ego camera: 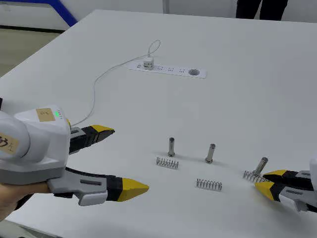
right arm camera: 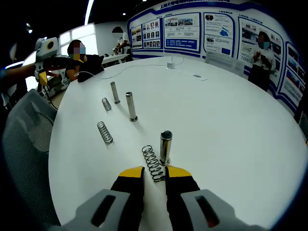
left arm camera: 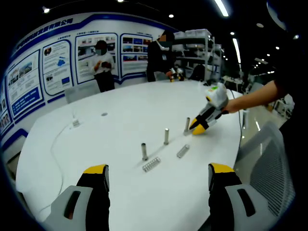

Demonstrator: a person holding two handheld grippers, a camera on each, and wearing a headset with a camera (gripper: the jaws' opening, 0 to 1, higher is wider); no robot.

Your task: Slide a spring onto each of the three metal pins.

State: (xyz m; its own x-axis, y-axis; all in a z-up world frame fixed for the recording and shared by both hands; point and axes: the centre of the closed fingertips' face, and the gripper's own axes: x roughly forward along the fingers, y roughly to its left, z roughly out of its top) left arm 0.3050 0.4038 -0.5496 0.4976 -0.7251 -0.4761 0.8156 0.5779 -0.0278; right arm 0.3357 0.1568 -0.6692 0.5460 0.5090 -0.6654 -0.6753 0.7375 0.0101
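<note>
Where the head view looks down on the white table point(ego camera: 237, 99), the left gripper point(ego camera: 119, 158) sits at the lower left of the frame, its jaws spread wide and holding nothing. At lower centre stand the first pin point(ego camera: 171, 147) and second pin point(ego camera: 210, 153), with the third pin point(ego camera: 260, 165) toward the lower right. The first spring point(ego camera: 167, 162) lies just below the first pin and the second spring point(ego camera: 208, 184) below the second. The third spring point(ego camera: 251, 175) lies at the third pin's foot, reaching the tips of the right gripper point(ego camera: 267, 181) at the right edge. A power strip point(ego camera: 168, 69) with a cable point(ego camera: 96, 84) lies at upper centre.

In the left gripper view, the left gripper point(left arm camera: 159, 169) is wide open at the bottom. The three pins run across mid-frame, and the right gripper point(left arm camera: 198, 127) is beside the third pin point(left arm camera: 186, 126).

In the right gripper view, the right gripper point(right arm camera: 155, 174) shows a narrow gap at bottom centre, with the near end of the third spring point(right arm camera: 151, 161) in it. Whether the jaws pinch it cannot be told. The third pin point(right arm camera: 165, 147) stands upright just beside that spring.
</note>
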